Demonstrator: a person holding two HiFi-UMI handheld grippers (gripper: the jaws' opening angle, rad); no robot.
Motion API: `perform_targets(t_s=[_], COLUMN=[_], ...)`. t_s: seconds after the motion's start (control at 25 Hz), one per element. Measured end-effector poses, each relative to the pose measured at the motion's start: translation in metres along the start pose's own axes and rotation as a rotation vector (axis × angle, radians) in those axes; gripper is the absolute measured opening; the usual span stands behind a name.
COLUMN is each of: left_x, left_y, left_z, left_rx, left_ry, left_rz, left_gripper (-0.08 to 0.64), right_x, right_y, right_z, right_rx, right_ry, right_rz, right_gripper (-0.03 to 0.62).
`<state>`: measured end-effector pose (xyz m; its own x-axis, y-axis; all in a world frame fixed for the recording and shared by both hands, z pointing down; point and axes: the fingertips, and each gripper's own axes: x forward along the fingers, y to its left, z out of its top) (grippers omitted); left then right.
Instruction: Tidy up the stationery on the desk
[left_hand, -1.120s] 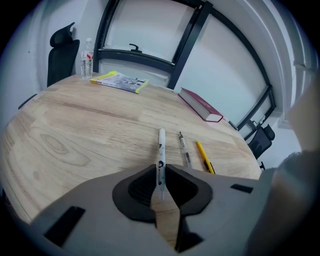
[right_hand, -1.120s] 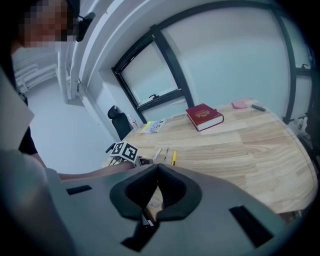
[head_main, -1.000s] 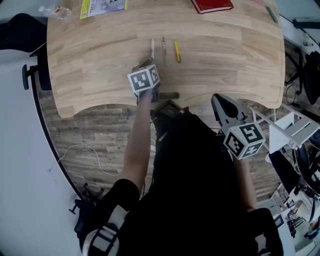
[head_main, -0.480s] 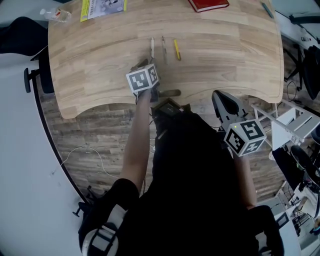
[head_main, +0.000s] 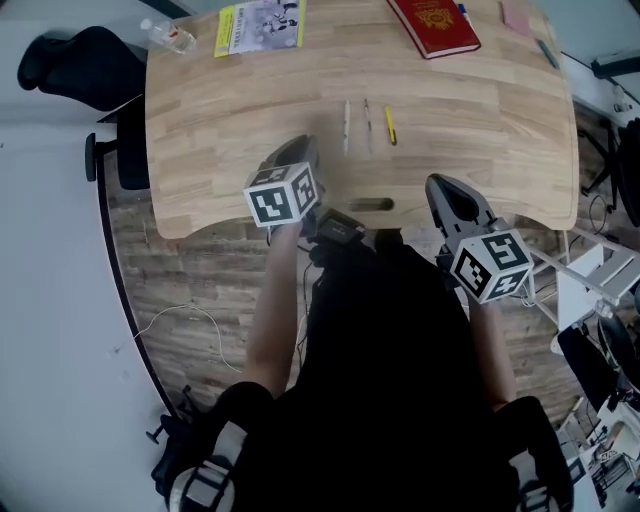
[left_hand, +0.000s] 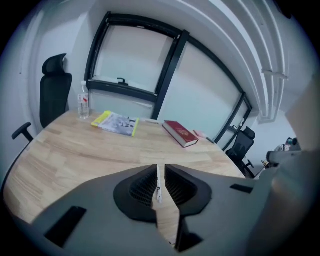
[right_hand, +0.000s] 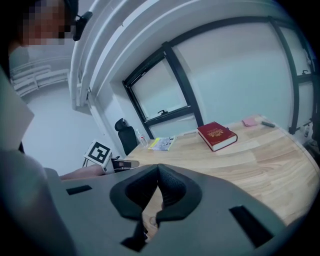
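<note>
The desk (head_main: 200, 120) is pale jointed wood with a visible grain and a curved front edge. Three slim pens lie on it side by side, near one another: a white pen (head_main: 346, 125), a thin grey pen (head_main: 367, 122) and a yellow pen (head_main: 390, 125). Toward 12 o'clock rest a red hardback book (head_main: 435, 25) and a glossy yellow-edged magazine (head_main: 258, 25), with a clear plastic bottle (head_main: 170, 37) at the far corner

The left gripper (left_hand: 159, 170), matt grey with ribbed pads, has its jaws a narrow slit apart, gripping nothing; the white pen lies on the wood at about its 1 o'clock, apart from it. The right gripper (right_hand: 158, 170) has its tips pressed together, empty, at the front edge of the desk, with the pens at its 11 o'clock
</note>
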<state>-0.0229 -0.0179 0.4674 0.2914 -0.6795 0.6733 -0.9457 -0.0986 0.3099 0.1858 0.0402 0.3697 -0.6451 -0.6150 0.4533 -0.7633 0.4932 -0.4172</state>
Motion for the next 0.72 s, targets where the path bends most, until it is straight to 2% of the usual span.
perform_targets(t_s=[0.36,0.56,0.72], left_x=[-0.101,-0.146,-0.165], left_y=[-0.013,-0.013,-0.003], left_z=[0.075,0.095,0.107], left_rx=[0.117,0.152,0.168], left_ry=[-0.199,-0.277,-0.321], left_rz=[-0.115,-0.177,-0.221], left_gripper=[0.041,0.037,0.037], right_x=[0.023,0.031,0.041], right_y=[0.052,0.091,0.114], right_z=[0.052,0.073,0.083], right_rx=[-0.122,-0.226,-0.248], right_ry=[-0.113,-0.162,-0.177], right_rz=[0.063,0.108,0.136], right_gripper=[0.020,0.020,0.020])
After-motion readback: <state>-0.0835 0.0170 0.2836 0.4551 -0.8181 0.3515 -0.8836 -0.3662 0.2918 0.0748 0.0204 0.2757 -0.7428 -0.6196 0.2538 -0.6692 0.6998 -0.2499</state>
